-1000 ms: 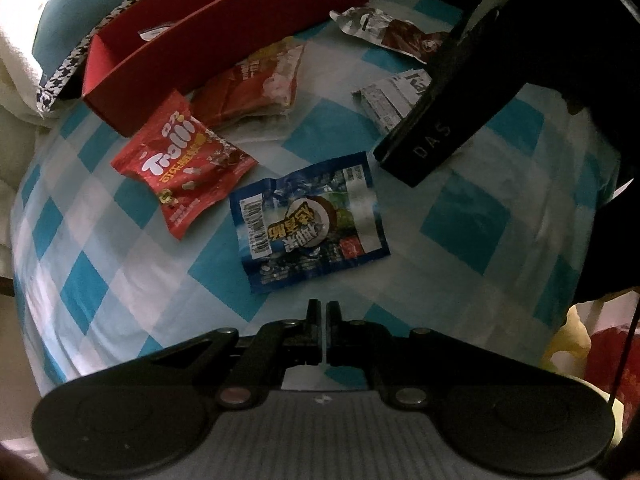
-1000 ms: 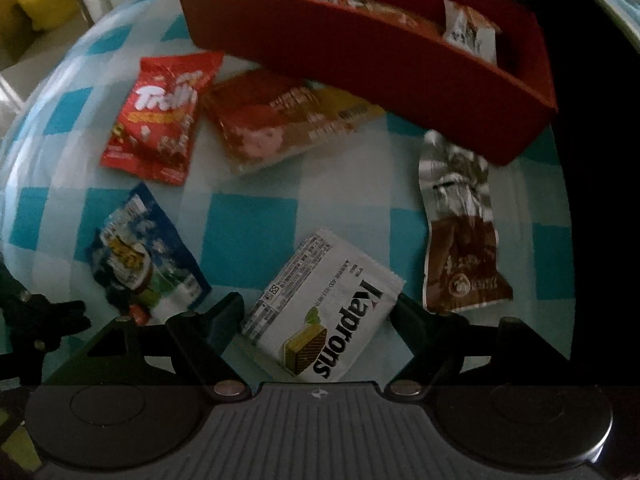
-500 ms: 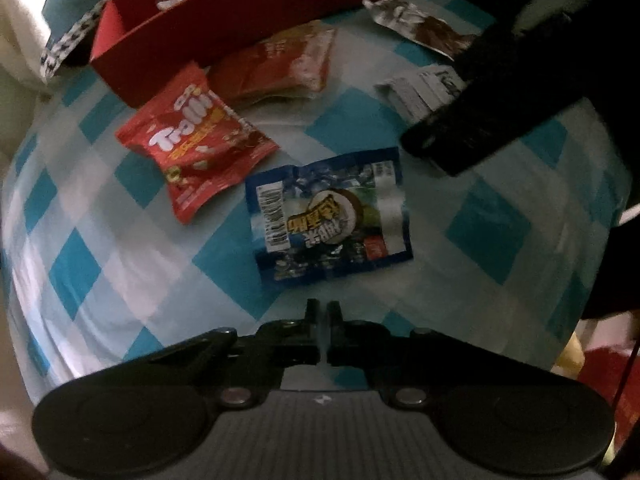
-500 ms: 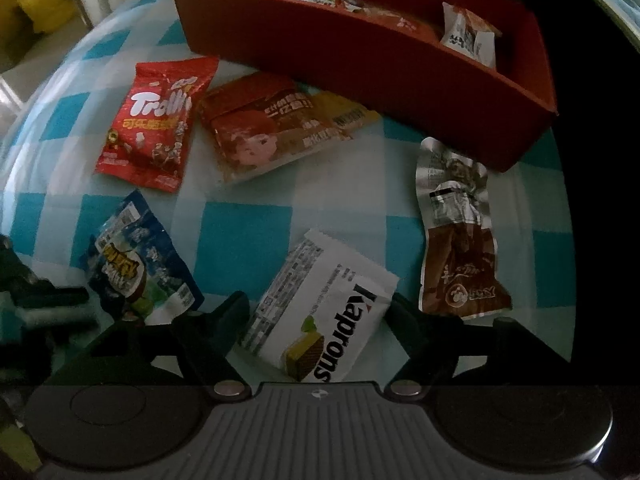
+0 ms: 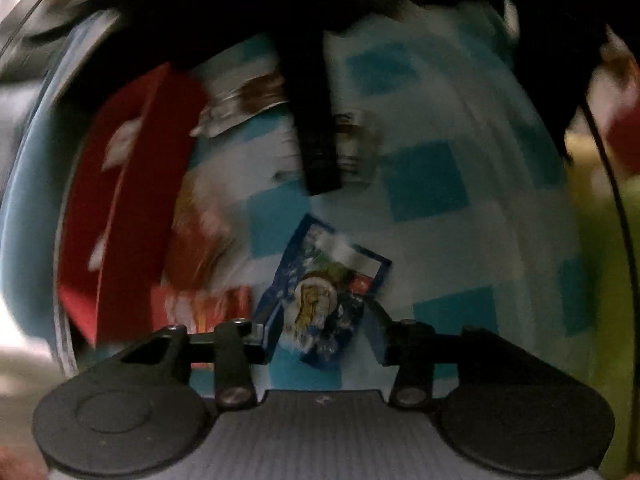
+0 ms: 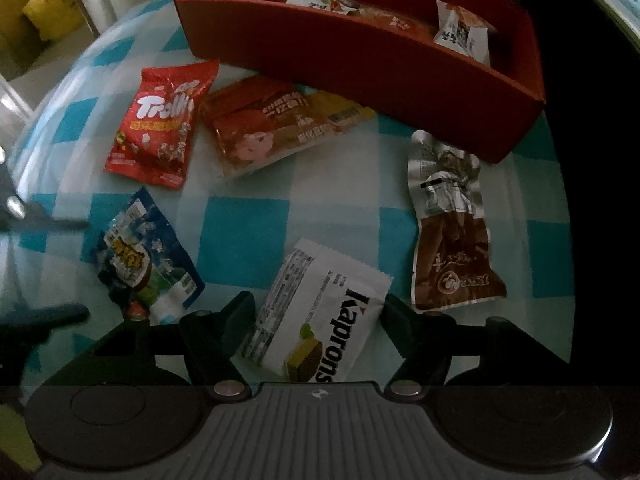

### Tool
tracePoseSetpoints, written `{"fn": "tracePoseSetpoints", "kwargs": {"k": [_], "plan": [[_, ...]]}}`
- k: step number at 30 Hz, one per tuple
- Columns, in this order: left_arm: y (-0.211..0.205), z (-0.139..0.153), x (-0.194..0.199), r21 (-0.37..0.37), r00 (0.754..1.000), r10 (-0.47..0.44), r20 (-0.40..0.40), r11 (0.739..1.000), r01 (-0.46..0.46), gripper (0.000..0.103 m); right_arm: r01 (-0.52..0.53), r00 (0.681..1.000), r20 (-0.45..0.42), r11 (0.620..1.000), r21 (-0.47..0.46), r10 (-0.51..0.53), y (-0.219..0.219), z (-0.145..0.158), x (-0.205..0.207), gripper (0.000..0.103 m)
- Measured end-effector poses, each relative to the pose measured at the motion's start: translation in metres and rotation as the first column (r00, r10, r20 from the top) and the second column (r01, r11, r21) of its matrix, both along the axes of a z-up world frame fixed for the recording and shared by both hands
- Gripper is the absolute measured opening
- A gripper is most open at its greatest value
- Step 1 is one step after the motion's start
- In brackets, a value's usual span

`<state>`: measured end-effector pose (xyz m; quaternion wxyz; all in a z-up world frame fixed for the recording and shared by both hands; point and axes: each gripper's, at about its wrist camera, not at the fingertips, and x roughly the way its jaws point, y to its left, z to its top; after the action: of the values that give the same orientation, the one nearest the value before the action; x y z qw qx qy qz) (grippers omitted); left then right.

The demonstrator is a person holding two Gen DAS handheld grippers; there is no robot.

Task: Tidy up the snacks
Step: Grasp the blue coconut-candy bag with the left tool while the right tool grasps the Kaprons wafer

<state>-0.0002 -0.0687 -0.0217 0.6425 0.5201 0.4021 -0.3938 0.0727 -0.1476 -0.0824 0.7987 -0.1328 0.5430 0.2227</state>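
Dim light, blurred left view, sharp right view. Right gripper (image 6: 318, 320) spread wide, fingers straddling the white Kaprons wafer pack (image 6: 316, 316), nothing pinched yet; set that way, by the look of it, for closing on the pack's flat sides. Left gripper (image 5: 320, 332) also parted, the blue pouch (image 5: 326, 300) lying between the fingers on the checked cloth (image 5: 424, 176), contact impossible to judge through the smear. Red box (image 6: 400, 68) sitting at the far edge of the cloth, long wall facing the loose packs, a sensible home for the lot. Inside the box, about three packets visible, a white-and-orange one (image 6: 462, 34) at the right end; exact count hard to settle. Outside it, five loose: red Trolli bag (image 6: 160, 124) far left, orange-brown pouch (image 6: 276, 128) just beside it with its top edge against the box wall, crinkled brown-and-silver wrapper (image 6: 452, 232) on the right near the box corner, the wafer pack nearest, and the blue pouch at lower left. All five lying flat, mostly apart, easy picking one by one. Two grippers, two targets lined up; probably early going, most snacks not yet boxed.
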Motion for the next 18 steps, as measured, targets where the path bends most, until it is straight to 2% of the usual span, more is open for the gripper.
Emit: {"fn": "tracePoseSetpoints", "kwargs": {"k": [4, 6, 8, 9, 11, 13, 14, 17, 18], "plan": [[-0.003, -0.021, 0.015, 0.020, 0.994, -0.080, -0.074, 0.996, 0.082, 0.045, 0.011, 0.999, -0.030, 1.000, 0.023, -0.011, -0.004, -0.002, 0.003, 0.075], [-0.002, -0.030, 0.019, 0.017, 0.989, -0.134, -0.067, 0.991, 0.136, 0.070, 0.009, 0.999, -0.033, 1.000, 0.025, -0.008, -0.003, -0.003, 0.004, 0.077], [0.000, -0.031, 0.032, -0.006, 0.983, -0.161, -0.086, 0.987, 0.161, 0.083, 0.008, 0.999, -0.039, 1.000, 0.031, -0.007, -0.002, -0.002, 0.006, 0.077], [0.000, -0.033, 0.043, -0.017, 0.983, -0.133, -0.123, 0.991, 0.132, 0.089, 0.008, 0.999, -0.043, 0.999, 0.034, -0.007, -0.001, -0.003, 0.006, 0.077], [0.001, -0.036, 0.065, -0.035, 0.976, -0.035, -0.217, 0.999, 0.028, 0.088, 0.002, 0.999, -0.046, 0.999, 0.033, -0.001, 0.001, -0.004, 0.007, 0.077], [0.002, -0.036, 0.071, -0.044, 0.963, 0.051, -0.264, 0.997, -0.065, 0.077, -0.006, 0.999, -0.042, 1.000, 0.028, 0.007, 0.003, -0.005, 0.007, 0.077], [0.003, -0.034, 0.068, -0.051, 0.959, 0.078, -0.272, 0.994, -0.095, 0.072, -0.007, 0.999, -0.041, 1.000, 0.029, 0.008, 0.004, -0.005, 0.007, 0.077], [0.003, -0.033, 0.052, -0.052, 0.963, 0.143, -0.228, 0.986, -0.159, 0.069, 0.000, 0.999, -0.035, 1.000, 0.029, 0.001, 0.003, -0.004, 0.009, 0.072], [0.003, -0.033, 0.049, -0.058, 0.955, 0.186, -0.231, 0.977, -0.204, 0.069, 0.002, 0.999, -0.032, 1.000, 0.028, -0.001, 0.003, -0.004, 0.009, 0.070]]}}
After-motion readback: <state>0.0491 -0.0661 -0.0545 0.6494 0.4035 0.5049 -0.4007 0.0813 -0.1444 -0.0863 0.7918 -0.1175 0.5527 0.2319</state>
